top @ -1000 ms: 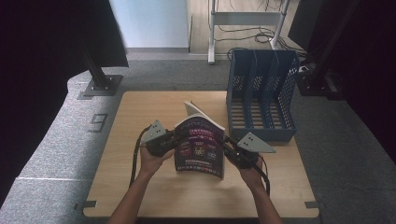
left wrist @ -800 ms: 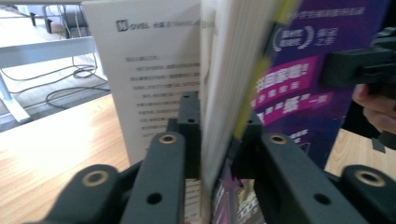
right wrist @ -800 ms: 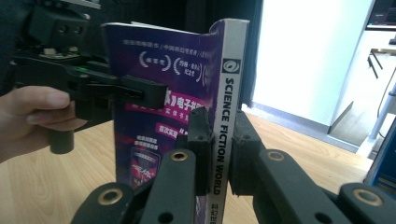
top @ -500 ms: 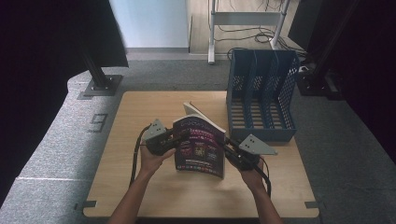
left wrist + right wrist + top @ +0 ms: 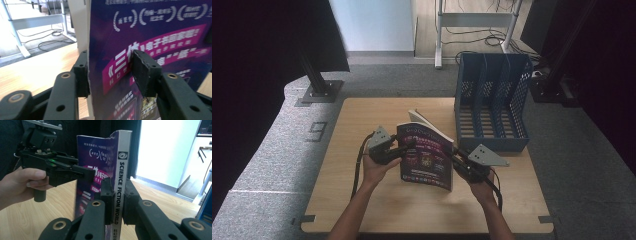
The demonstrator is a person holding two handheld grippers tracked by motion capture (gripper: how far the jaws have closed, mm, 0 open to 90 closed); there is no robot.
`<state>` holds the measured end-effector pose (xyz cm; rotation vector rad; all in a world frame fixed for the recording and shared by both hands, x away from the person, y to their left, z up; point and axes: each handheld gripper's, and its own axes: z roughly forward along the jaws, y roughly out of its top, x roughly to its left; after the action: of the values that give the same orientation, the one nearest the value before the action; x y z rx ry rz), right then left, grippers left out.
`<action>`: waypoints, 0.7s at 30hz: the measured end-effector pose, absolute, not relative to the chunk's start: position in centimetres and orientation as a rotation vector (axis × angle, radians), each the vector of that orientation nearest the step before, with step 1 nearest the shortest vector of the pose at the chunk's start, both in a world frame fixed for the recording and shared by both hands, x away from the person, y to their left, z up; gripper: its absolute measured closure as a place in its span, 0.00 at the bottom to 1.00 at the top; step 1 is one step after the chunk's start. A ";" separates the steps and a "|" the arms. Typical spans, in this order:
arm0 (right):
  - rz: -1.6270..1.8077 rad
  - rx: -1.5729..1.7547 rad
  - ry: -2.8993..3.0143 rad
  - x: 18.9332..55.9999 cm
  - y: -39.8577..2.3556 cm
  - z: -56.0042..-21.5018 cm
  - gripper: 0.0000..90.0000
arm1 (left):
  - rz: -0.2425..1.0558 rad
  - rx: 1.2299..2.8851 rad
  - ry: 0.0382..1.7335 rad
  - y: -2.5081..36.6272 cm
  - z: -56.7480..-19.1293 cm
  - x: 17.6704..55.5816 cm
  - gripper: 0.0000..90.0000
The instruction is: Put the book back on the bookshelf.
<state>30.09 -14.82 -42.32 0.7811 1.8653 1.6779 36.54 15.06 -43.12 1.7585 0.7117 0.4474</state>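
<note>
while the right tongs [image 5: 117, 195] clamp the magazine [image 5: 427, 155] spine, the left tongs [image 5: 110, 72] have just opened, straddling its edge.

In the left gripper view the magazine [image 5: 155, 37] runs off the top, right and bottom edges of the frame, so its cover shows in part; the small print in the lower middle is too blurred to read. The left gripper [image 5: 111, 72] has one pad behind the cover's edge, half hidden. In the right gripper view the spine's lower lettering is cut off at the bottom edge, between the pads of the right gripper [image 5: 117, 202]. In the high view, the cover print at frame centre is too small to read, and both forearms leave the bottom edge.
</note>
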 end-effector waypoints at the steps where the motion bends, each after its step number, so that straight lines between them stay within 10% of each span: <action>1: 1.676 0.780 1.866 30.1 -14.8 -42.3 0.90 | 0.449 1.761 0.716 15.1 -43.2 36.7 0.55; 21: 1.685 0.763 1.871 30.0 -14.9 -42.4 0.90 | 0.393 1.780 0.719 14.6 -42.7 38.7 0.37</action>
<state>30.00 -14.91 -42.38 0.7627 1.8714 1.6846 38.66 14.63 -42.65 1.7799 0.7190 0.3930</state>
